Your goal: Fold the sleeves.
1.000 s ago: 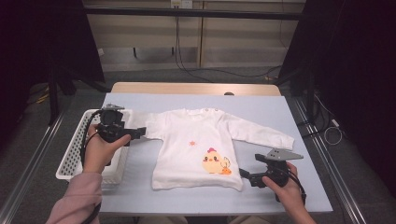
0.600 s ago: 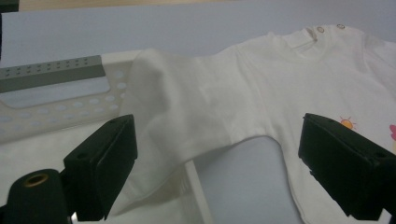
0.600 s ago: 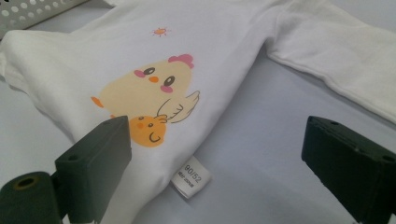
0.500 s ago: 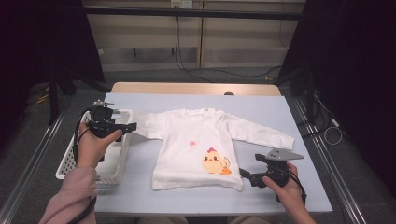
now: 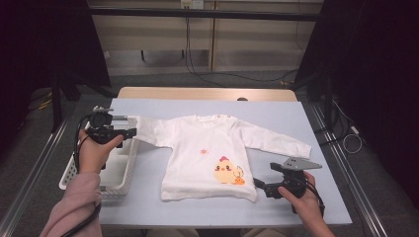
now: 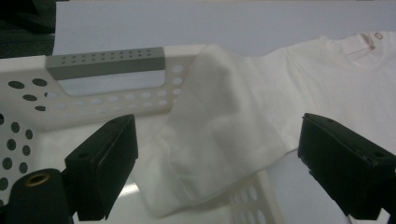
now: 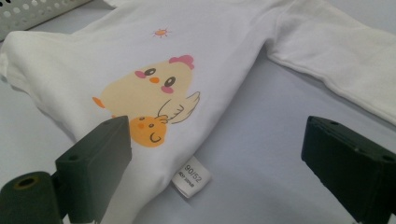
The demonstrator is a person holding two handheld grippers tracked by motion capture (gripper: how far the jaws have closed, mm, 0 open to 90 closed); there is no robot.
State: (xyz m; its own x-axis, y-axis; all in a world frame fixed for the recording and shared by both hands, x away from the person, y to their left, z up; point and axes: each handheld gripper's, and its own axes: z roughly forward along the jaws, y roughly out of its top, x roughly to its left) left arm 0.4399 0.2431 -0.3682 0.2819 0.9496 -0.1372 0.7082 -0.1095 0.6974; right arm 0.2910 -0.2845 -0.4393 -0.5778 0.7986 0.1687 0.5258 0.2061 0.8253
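Right hand-held gripper (image 5: 261, 186), nearest the person's side of the desk (image 5: 276, 116): jaws parted, nothing between them, poised just beside the bottom right corner of the shirt hem. In the right gripper view the size tag (image 7: 190, 177) at that hem lies between the two jaws, untouched.

White long-sleeved shirt (image 5: 207, 158): lies front-up and mostly flat mid-desk, chick print (image 5: 228, 171) low on the front, small sun mark (image 5: 203, 151) above it. The sleeve on the right gripper's side is laid out straight on the desk. The other sleeve (image 6: 210, 135) droops over the rim of the white perforated basket (image 5: 74, 173) at the desk's left edge, its cuff down inside.

Left hand-held gripper (image 5: 129, 132): farther off, over the basket, jaws wide apart and empty; in the left gripper view the draped sleeve sits between them but neither pad presses it.

Judgement on progress: early. Shirt is spread, nothing yet gripped or folded. Remaining, as it looks: take the stray sleeve out of the basket and flatten it, take the hem corner, then whatever folding follows. Grey basket handle (image 6: 106, 62) and bare desk lie beyond.
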